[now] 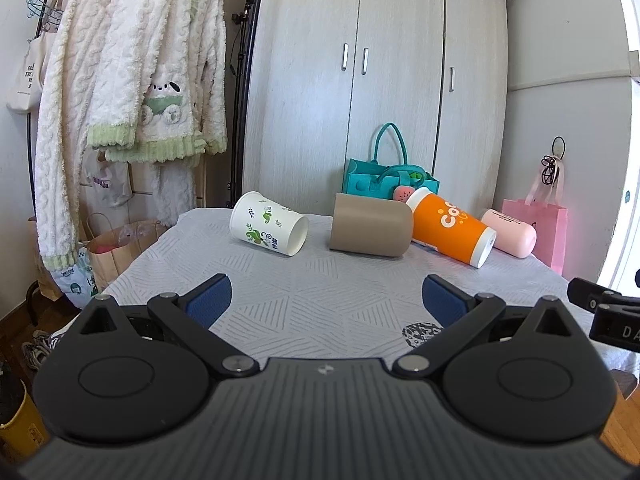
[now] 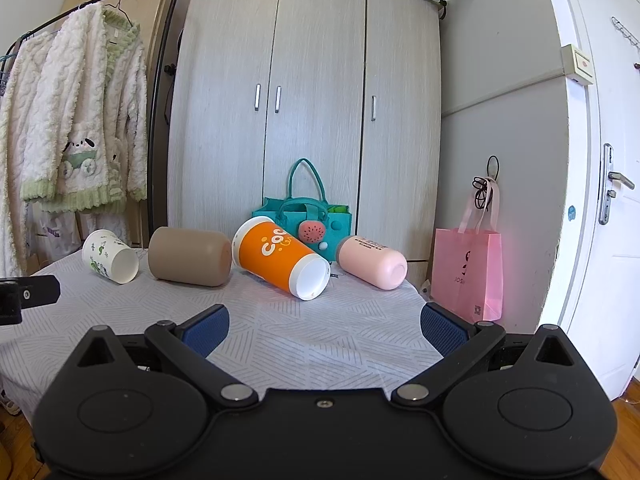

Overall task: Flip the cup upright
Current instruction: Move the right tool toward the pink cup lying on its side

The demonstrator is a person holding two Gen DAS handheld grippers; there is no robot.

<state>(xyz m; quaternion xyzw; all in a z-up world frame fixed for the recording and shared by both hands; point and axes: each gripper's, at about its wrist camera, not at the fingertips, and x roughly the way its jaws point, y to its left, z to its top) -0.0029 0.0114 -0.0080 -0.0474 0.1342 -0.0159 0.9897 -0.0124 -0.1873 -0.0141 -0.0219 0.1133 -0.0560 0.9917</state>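
Several cups lie on their sides in a row at the far part of the table (image 1: 304, 304) (image 2: 304, 332). From left to right: a white paper cup with green print (image 1: 269, 229) (image 2: 110, 256), a plain tan cup (image 1: 370, 230) (image 2: 190, 256), an orange cup with white rims (image 1: 452, 226) (image 2: 280, 258), and a pink cup (image 1: 509, 232) (image 2: 372, 262). My left gripper (image 1: 326, 300) is open and empty, short of the white and tan cups. My right gripper (image 2: 325, 330) is open and empty, short of the orange cup.
A teal felt bag (image 1: 390, 180) (image 2: 306, 216) stands behind the cups. A pink paper bag (image 1: 540, 228) (image 2: 470, 276) stands right of the table. Fluffy robes (image 1: 120, 100) hang on a rack at the left. A wardrobe (image 2: 304, 100) is behind and a white door (image 2: 600, 200) at the right.
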